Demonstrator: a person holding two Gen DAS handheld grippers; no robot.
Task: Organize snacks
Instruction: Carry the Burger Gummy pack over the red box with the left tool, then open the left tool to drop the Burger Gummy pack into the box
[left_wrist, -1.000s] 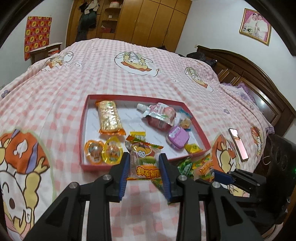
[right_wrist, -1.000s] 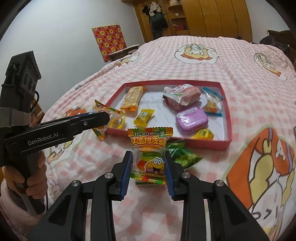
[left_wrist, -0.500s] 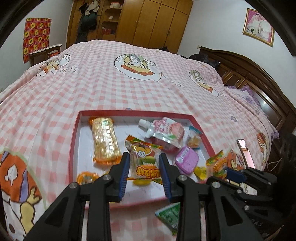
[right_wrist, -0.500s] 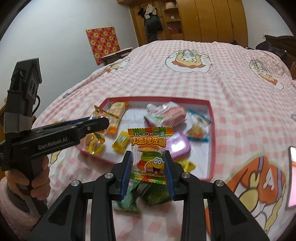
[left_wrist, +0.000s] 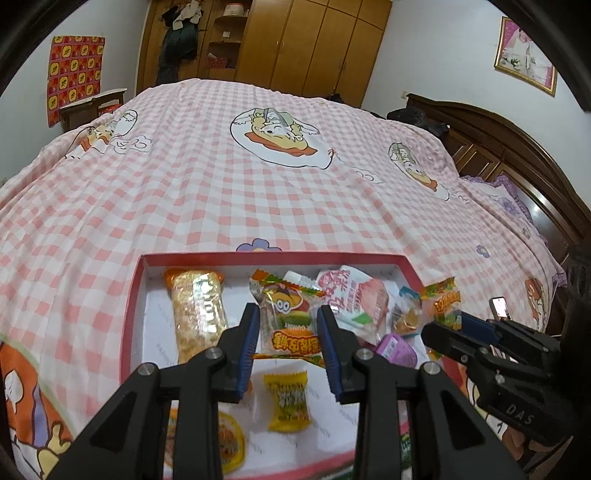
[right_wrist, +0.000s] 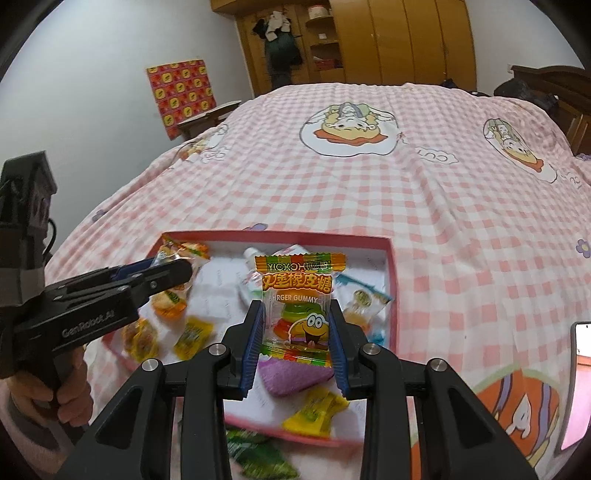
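My left gripper (left_wrist: 288, 332) is shut on a burger gummy packet (left_wrist: 290, 321) and holds it above the middle of the red-rimmed tray (left_wrist: 135, 295). My right gripper (right_wrist: 295, 332) is shut on a second burger gummy packet (right_wrist: 297, 295), held upright over the tray's (right_wrist: 389, 280) near right part. In the tray lie a long golden bar (left_wrist: 199, 310), a pink pouch (left_wrist: 354, 295), a purple case (right_wrist: 291, 380), yellow candies (left_wrist: 288, 400) and jelly cups (left_wrist: 225, 443).
Green packets (right_wrist: 258, 454) lie on the pink checked bedspread (right_wrist: 369, 192) just in front of the tray. A phone (right_wrist: 580, 384) rests on the bed at the right. A dark wooden headboard (left_wrist: 517, 155) borders the right side. A hand (right_wrist: 70, 391) grips the left tool.
Both grippers moved forward from in front of the tray to above it, each still carrying its gummy packet. The green packets now lie behind the fingertips.
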